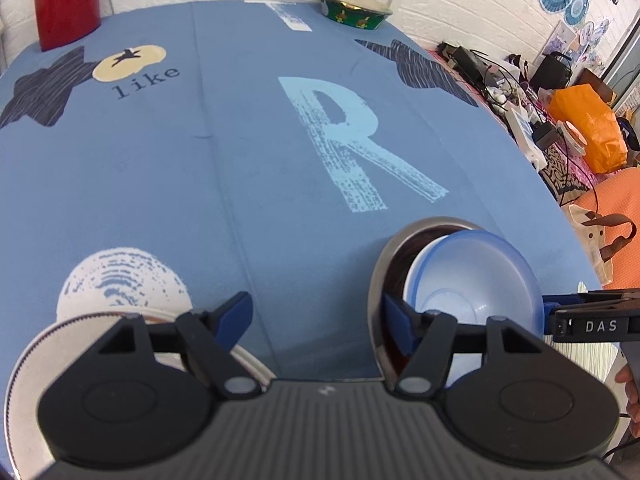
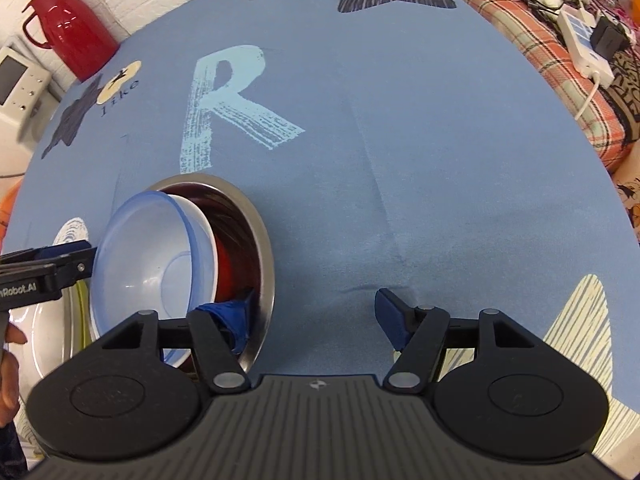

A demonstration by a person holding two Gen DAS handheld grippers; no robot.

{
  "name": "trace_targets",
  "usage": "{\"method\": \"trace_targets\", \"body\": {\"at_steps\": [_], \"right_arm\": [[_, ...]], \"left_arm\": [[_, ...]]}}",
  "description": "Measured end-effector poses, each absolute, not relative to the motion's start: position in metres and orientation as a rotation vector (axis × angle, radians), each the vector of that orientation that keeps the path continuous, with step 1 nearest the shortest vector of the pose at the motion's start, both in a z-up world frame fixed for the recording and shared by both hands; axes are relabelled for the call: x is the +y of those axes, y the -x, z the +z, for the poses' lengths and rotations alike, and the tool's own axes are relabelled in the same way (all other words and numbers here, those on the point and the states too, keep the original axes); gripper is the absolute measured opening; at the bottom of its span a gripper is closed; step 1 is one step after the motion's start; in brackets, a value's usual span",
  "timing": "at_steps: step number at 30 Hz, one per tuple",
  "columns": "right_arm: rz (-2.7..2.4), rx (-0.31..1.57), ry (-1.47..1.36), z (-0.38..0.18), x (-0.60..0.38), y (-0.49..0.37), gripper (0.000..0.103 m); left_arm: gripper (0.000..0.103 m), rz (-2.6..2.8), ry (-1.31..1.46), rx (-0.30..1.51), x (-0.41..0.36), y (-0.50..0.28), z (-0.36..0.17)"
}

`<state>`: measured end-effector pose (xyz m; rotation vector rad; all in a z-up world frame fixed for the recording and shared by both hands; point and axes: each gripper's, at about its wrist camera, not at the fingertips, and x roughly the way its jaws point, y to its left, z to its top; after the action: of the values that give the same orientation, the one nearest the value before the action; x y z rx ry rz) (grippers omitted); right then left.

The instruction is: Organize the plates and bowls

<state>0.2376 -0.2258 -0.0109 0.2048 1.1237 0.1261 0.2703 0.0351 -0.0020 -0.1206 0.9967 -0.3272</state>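
A stack of nested bowls sits near the front of the blue tablecloth: a steel bowl [image 1: 378, 280] [image 2: 256, 232] holds a red bowl [image 2: 228, 268], a white one, and a translucent blue bowl [image 1: 476, 280] [image 2: 152, 256] on top. My left gripper [image 1: 316, 320] is open, its right finger inside the steel bowl's rim. My right gripper [image 2: 316, 316] is open, its left finger inside the steel bowl beside the red bowl. A white plate [image 1: 24, 380] [image 2: 44, 336] lies under my left gripper's left side.
A red thermos jug [image 1: 66, 0] [image 2: 74, 38] stands at the far left. A green patterned bowl [image 1: 354, 10] sits at the table's far edge. A cluttered side table with cables, a power strip [image 2: 586, 46] and an orange bag [image 1: 592, 128] lies to the right.
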Motion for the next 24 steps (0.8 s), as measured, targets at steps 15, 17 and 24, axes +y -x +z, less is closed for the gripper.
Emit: {"method": "trace_targets", "body": {"at_steps": [15,17,24], "right_arm": [[0.170,1.094,-0.413,-0.015,-0.233,-0.228,0.027],[0.160,1.099,-0.468,-0.015,-0.236,-0.229,0.027],[0.134,1.133,-0.523,-0.015,-0.232,-0.238,0.023]], "left_arm": [[0.000,-0.486,0.318,1.083,0.043,-0.276,-0.008],[0.000,-0.470,0.349,1.087,0.043,-0.278,-0.010],[0.000,-0.437,0.359,1.095,0.042,-0.279,-0.009]]}}
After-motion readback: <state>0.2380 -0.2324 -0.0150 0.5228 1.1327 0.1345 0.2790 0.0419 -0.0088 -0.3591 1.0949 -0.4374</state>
